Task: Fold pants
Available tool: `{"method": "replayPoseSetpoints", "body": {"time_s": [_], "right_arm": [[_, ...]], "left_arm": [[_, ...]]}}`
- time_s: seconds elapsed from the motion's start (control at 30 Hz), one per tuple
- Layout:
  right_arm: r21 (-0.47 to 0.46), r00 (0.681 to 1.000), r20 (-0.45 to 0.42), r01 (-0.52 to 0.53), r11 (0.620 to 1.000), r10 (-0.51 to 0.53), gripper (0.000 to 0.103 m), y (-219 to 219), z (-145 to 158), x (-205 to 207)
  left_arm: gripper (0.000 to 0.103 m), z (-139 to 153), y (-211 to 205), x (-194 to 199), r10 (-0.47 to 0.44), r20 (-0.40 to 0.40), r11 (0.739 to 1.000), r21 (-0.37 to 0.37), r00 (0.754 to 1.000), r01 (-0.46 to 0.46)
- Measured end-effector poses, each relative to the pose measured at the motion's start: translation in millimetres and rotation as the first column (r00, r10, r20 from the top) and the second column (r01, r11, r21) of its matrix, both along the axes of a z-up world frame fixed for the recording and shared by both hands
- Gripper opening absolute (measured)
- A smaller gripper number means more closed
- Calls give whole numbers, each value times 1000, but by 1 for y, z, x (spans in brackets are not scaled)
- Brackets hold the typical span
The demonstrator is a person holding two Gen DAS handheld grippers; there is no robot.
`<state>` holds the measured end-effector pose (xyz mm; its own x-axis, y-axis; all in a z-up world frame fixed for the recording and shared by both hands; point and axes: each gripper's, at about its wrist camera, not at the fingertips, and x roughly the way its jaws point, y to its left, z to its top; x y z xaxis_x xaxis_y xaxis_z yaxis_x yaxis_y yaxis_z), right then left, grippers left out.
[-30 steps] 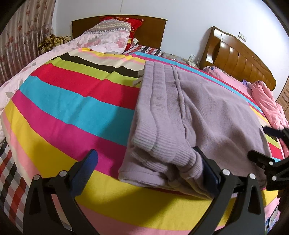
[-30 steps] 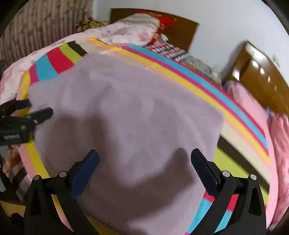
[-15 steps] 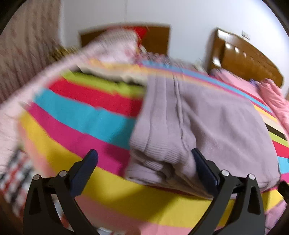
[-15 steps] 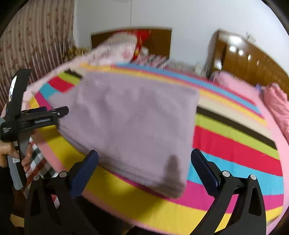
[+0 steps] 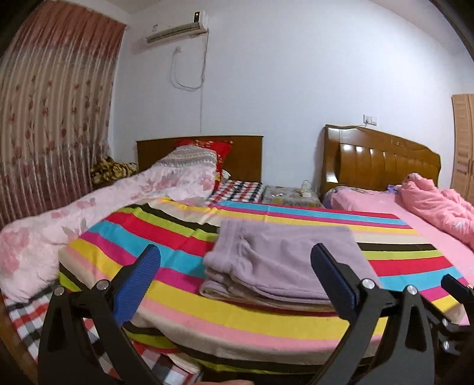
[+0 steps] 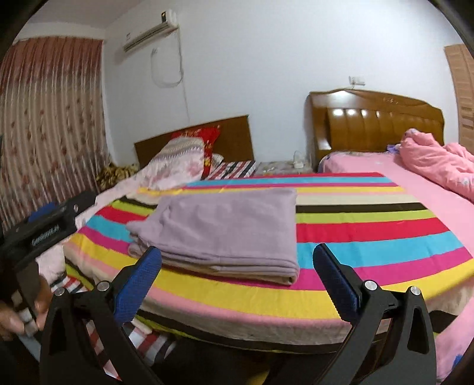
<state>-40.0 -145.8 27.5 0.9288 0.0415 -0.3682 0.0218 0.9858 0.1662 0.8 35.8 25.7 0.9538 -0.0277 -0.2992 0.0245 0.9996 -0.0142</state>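
Folded pants (image 5: 284,260), lilac knit, lie in a flat rectangular stack on the striped sheet (image 5: 183,305). All places below are taken from that stack.

Pants: several layers show at the near edge (image 6: 225,263); the ribbed waistband end sits at the stack's left side. Nothing touches the fabric.

Left gripper (image 5: 237,275): held off the near side of the stack, clear of it, jaws spread wide, blue pads (image 5: 139,281) bare, nothing between them. From the right wrist view the same tool (image 6: 50,228) shows far to the left of the stack, with a hand (image 6: 20,314) wrapped on its handle.

Right gripper (image 6: 238,275): also on the near side, apart from the stack, jaws wide and empty. Its tip (image 5: 456,288) peeks in at the right of the stack in the left wrist view.

Around the stack:
- Left of it, a pale pink floral quilt (image 5: 89,213) bunched along the bed's side.
- Behind it, a pillow (image 5: 195,154) and a red cushion (image 5: 219,148) against a wooden headboard (image 5: 243,157).
- Behind and to the right, a small nightstand (image 5: 290,195) with a white power strip.
- Right of it, a second bed with a pink sheet (image 5: 385,204), a crumpled pink duvet (image 5: 435,201) and a taller headboard (image 5: 382,163).
- Far left, a flowered curtain (image 5: 56,118); high on the wall behind, an air conditioner (image 5: 177,28).
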Motion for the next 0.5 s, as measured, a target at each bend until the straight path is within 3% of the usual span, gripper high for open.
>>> {"method": "replayPoseSetpoints", "body": {"time_s": [0.2, 0.5], "right_arm": [[-22, 998, 12, 57, 998, -57, 98, -4, -8, -1], [-31, 998, -9, 60, 998, -61, 98, -2, -16, 2]], "left_arm": [[101, -14, -9, 5, 13, -32, 999, 44, 999, -11], [101, -27, -17, 6, -20, -64, 996, 87, 998, 25]]}}
